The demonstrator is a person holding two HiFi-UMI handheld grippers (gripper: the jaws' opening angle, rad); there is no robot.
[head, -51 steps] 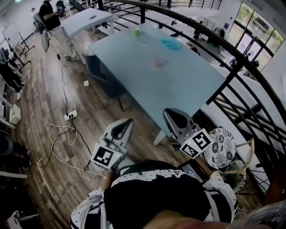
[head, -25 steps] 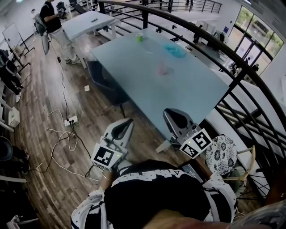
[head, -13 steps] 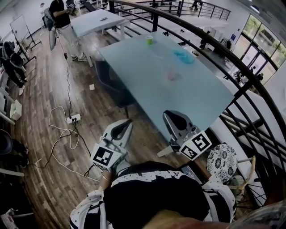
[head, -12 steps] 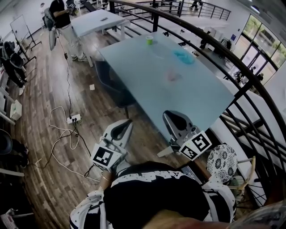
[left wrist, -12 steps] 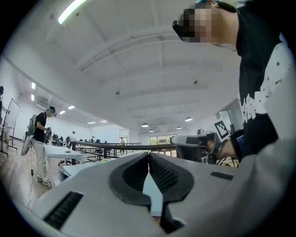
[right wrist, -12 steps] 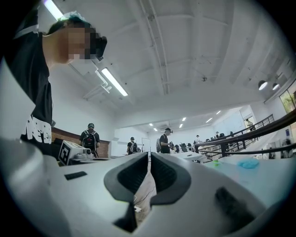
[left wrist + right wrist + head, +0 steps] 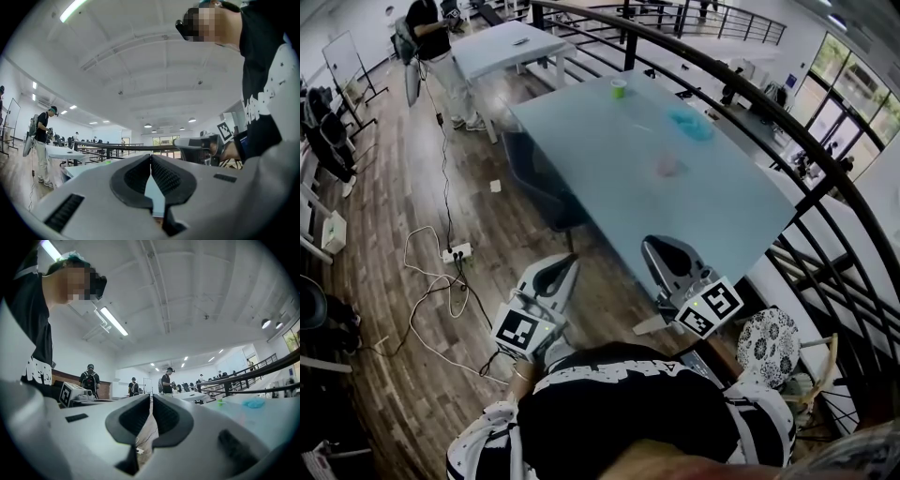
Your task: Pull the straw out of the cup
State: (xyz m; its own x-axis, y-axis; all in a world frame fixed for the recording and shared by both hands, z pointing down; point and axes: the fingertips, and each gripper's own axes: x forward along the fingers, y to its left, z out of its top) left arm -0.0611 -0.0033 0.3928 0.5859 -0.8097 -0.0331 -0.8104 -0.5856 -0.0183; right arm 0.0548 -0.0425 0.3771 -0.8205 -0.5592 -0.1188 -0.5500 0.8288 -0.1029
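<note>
The left tool (image 7: 151, 158) and the right tool (image 7: 151, 398) are held just in front of the person's black-and-white shirt (image 7: 628, 403); each has its jaws together with nothing between them. Both point toward the near corner of the worktop (image 7: 712, 216). A floral-topped stool (image 7: 766, 336) stands near the right tool, on its right. White cables (image 7: 431, 281) and a power strip (image 7: 450, 253) lie on the wooden floor (image 7: 412, 375) to the left, and a dark chair (image 7: 534, 183) sits at the worktop's left edge.

Out on the pale blue worktop, well apart from both tools, stands a pinkish see-through cup (image 7: 667, 167); it is too small and blurred to show the straw or any contents. Farther on lies a crumpled blue thing (image 7: 689, 125); at the far end is a small green cup (image 7: 619, 88), its inside not visible. A black railing (image 7: 627, 37) curves along the worktop's right side; beyond, another person (image 7: 427, 28) stands by a second table (image 7: 502, 42).
</note>
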